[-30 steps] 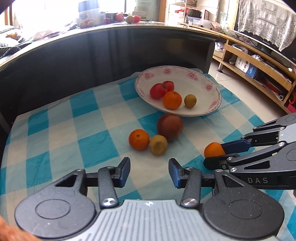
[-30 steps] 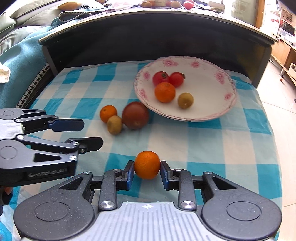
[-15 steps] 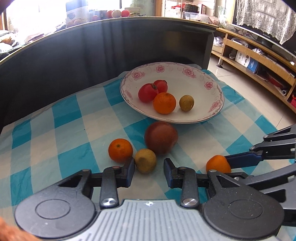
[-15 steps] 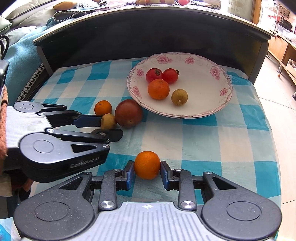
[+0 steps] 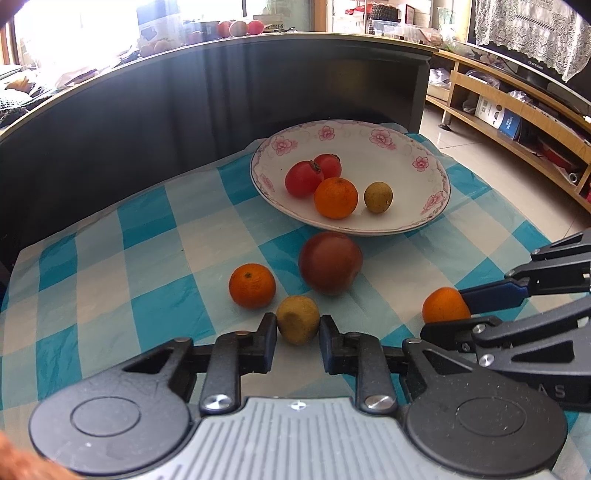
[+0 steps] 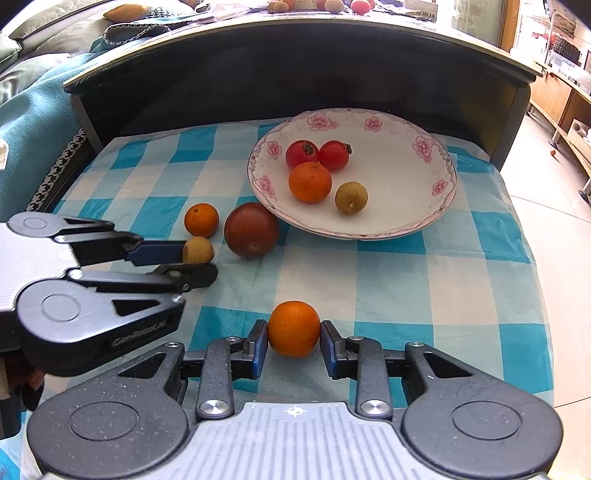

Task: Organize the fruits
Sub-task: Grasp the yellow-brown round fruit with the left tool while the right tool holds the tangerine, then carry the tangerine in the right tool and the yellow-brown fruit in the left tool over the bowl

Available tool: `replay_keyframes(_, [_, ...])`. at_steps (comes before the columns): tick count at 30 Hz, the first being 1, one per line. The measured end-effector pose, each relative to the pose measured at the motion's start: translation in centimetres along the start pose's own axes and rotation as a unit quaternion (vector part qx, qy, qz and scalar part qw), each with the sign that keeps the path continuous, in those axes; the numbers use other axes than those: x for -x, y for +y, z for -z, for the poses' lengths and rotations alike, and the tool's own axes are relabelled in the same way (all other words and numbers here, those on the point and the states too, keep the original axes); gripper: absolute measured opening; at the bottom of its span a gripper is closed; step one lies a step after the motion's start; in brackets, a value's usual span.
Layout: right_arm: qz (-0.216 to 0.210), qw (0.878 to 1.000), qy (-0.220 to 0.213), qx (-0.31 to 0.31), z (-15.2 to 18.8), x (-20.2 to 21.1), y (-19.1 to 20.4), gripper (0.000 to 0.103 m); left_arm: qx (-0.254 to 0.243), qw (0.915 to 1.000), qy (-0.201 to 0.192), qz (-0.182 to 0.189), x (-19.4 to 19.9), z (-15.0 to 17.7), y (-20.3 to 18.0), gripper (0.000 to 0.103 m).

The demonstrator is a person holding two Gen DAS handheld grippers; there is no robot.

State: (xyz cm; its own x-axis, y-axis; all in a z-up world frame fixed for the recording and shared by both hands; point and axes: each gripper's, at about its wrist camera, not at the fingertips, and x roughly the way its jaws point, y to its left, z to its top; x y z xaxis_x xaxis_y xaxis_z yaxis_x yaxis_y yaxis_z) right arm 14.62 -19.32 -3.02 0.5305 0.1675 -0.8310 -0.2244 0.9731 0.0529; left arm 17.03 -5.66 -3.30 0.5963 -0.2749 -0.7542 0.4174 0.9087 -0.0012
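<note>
left wrist: low, near | right wrist: low, near | shared: plate [image 5: 436,206]

**What the two wrist views leave unseen**

The right gripper [image 5: 448,314] enters the left wrist view from the right edge, its body cut off there, and its lower finger covers the underside of the orange [image 5: 445,304] between its fingers. In the right wrist view the left gripper [image 6: 195,258] is cut off at the left edge, and its fingers hide part of the small brown fruit [image 6: 199,249]. The near rim of the plate [image 6: 369,236] hides the cloth beneath it. Small round fruits [image 5: 240,27] on the far counter are washed out by window glare; they are possibly apples, though too small to tell.
</note>
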Motion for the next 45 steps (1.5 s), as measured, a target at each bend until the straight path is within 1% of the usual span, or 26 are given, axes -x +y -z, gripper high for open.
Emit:
replay_keyframes(4, [0.003,1.000,-0.010,0.005,-0.2,0.6,0.2,0.024,-0.005,1.0000,0.000,0.000,1.0,0.2,0.0,0.034])
replay_keyframes(8, [0.000,1.000,-0.021,0.004,-0.2,1.3,0.3,0.024,-0.004,1.0000,-0.008,-0.001,2.3,0.0,-0.1,0.034])
replay_keyframes(15, [0.000,0.999,-0.037,0.003,-0.4,2.3,0.2,0.024,-0.009,0.9996,-0.028,-0.001,4.2,-1.2,-0.4,0.034])
replay_keyframes(20, [0.002,0.999,-0.046,0.000,-0.9,2.9,-0.1,0.024,-0.014,0.9992,-0.038,-0.001,4.7,-2.2,-0.9,0.034])
replay_keyframes(32, [0.004,0.997,-0.068,-0.018,-2.1,3.7,-1.6,0.024,-0.017,0.9981,-0.059,0.006,4.5,-4.6,-1.7,0.034])
replay_keyframes(45, [0.018,0.996,-0.080,-0.020,-3.4,3.1,-2.4,0.024,-0.012,0.9977,-0.066,0.014,3.2,-5.7,-1.5,0.034])
